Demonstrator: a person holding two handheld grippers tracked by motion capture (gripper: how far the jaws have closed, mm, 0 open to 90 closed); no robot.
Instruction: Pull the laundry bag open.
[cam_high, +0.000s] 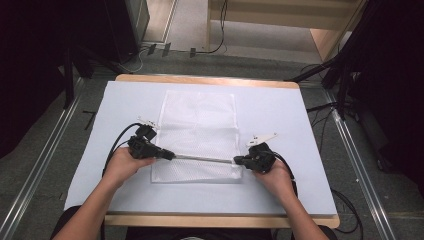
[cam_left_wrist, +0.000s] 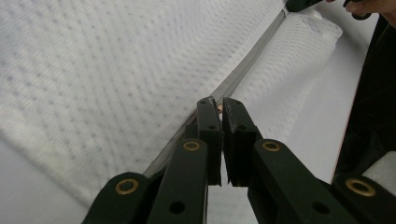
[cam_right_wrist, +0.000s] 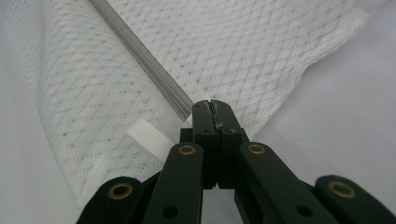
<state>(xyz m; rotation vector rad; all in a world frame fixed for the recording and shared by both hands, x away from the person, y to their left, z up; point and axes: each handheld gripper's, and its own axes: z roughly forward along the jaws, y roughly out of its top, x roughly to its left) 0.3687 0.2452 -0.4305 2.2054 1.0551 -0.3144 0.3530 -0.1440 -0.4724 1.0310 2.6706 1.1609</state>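
Mesh bag (cam_high: 199, 136), white and rectangular, lies flat on the pale table cover (cam_high: 300, 150), its long side running away from the person. A thin grey rod (cam_high: 202, 158) crosses the bag's near part from side to side, over the mesh.

At the bag's left edge, the left gripper (cam_high: 170, 155) is held in the person's left hand (cam_high: 122, 165); in the left gripper view its jaws stand nearly together at the rod's end (cam_left_wrist: 233, 79), and they seem to pinch it, though the contact itself is hard to make out. At the bag's right edge, the right gripper (cam_high: 239, 160) sits in the right hand (cam_high: 275, 175); in the right gripper view its jaws are pressed tight on the rod's other end (cam_right_wrist: 149, 65). A small white ribbed tab (cam_right_wrist: 150, 138) lies on the mesh just beside those jaws.
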